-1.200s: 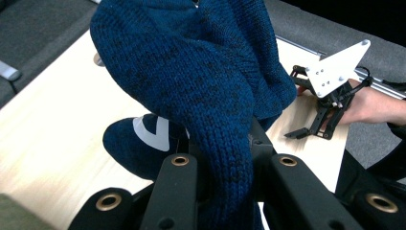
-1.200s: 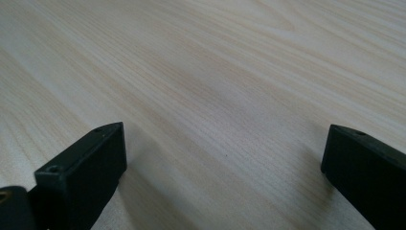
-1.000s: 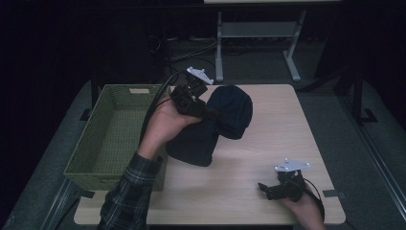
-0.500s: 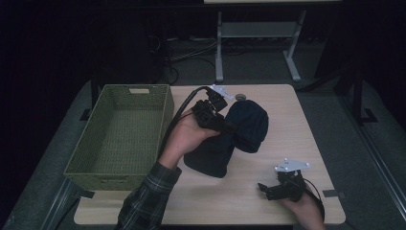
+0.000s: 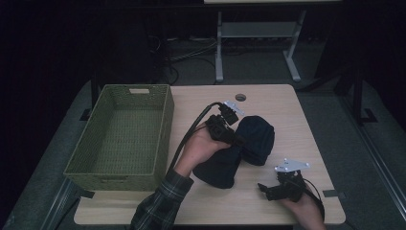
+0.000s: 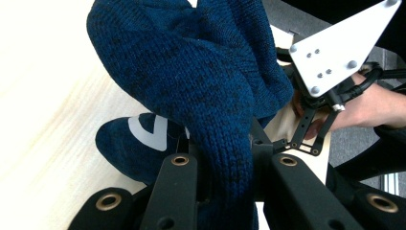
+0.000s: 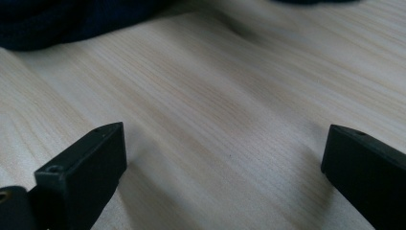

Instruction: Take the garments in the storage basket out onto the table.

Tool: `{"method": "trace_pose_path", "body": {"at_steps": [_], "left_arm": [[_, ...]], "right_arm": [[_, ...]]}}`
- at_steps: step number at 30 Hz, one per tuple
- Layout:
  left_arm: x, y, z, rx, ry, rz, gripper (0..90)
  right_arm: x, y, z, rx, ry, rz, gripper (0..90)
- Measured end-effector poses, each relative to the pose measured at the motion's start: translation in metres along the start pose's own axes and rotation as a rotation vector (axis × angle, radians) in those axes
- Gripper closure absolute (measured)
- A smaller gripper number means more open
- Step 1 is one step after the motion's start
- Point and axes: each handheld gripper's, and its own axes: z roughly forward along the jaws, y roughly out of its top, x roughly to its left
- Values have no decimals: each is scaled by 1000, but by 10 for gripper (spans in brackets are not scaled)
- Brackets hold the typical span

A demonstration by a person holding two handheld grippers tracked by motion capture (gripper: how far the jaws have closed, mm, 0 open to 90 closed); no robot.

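High view: dark blue knit beanie (image 5: 244, 148) lying near the middle of the light wooden surface (image 5: 287, 103), just right of an empty green woven basket (image 5: 122, 132) that sits at the surface's left side; one lobe of the beanie bulges toward the right, the other trails toward the near edge

Left gripper (image 5: 229, 135), held in the person's left hand with a plaid sleeve (image 5: 160, 203) behind it: set over the beanie's middle, grey three-cornered plate facing up, cable looping back toward the basket

Left gripper view: fingers (image 6: 179, 187) drawn narrow and clamped on a thick fold of the knit, which bunches up between them; a white mark (image 6: 148, 132) shows on the lower part of the beanie (image 6: 191, 76), likely a logo, though too little of it is visible to read

Right gripper (image 5: 268, 190): resting low at the near right corner of the surface, well apart from the beanie, tips pointing left

Right gripper view: fingers (image 7: 86, 167) spread wide with bare wood grain between them, nothing held; a dark edge of the beanie (image 7: 62, 24) lies at the upper left
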Motion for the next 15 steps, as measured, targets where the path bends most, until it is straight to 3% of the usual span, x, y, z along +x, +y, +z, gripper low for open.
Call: {"method": "trace_pose_path", "body": {"at_steps": [8, 15], "left_arm": [[12, -9, 22, 31, 2, -30, 786], [26, -19, 30, 32, -3, -65, 783]], "right_arm": [[0, 0, 0, 2, -1, -1, 14], [0, 0, 0, 2, 0, 1, 14]]}}
